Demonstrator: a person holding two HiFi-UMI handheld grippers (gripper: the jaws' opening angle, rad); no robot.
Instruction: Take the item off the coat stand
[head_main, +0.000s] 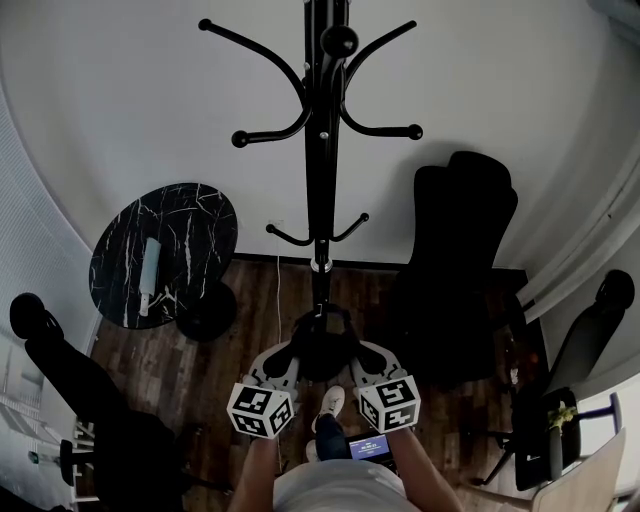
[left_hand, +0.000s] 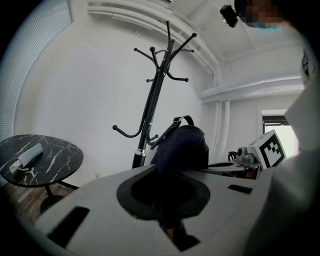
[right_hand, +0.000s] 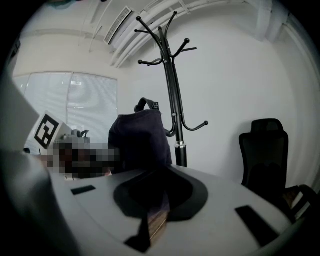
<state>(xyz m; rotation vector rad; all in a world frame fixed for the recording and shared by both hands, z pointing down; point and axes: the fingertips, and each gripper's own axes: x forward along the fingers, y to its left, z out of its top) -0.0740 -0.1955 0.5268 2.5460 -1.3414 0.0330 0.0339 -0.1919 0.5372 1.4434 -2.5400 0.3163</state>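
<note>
— Bag (head_main: 322, 352), dark, soft, one loop on top: location?
— Low down, in front of coat stand (head_main: 320, 150), close to its pole, carried between the two grippers. The top loop shows free against the wall in both gripper views. Whether a side strap touches one of the lower hooks cannot be told.
— Left gripper (head_main: 292, 358): condition?
— Fingers narrow, pinched on a fold of the dark bag cloth. In the left gripper view that fold fills the gap where the fingers meet, and the bulk of the bag rises just beyond them.
— Right gripper (head_main: 356, 354): condition?
— Likewise. Fingers nearly together, clamped on bag cloth from the opposite side, with the bag standing directly above them in the right gripper view.
— Marker cubes?
— Two, one per gripper, side by side at the bottom of the head view, nearest the person. A pale shoe (head_main: 330, 402) shows between them.
— Furniture?
— Round table (head_main: 190, 215), black with white veining, left of the stand. One pale rolled item (head_main: 150, 272) lies on it, kind unclear. Office chair (head_main: 462, 250), black, high-backed, right of the stand.
— Room?
— White wall (head_main: 120, 100) behind the stand. Dark wood floor (head_main: 150, 360). Window blinds (right_hand: 85, 100), seen only in the right gripper view, behind the bag.
</note>
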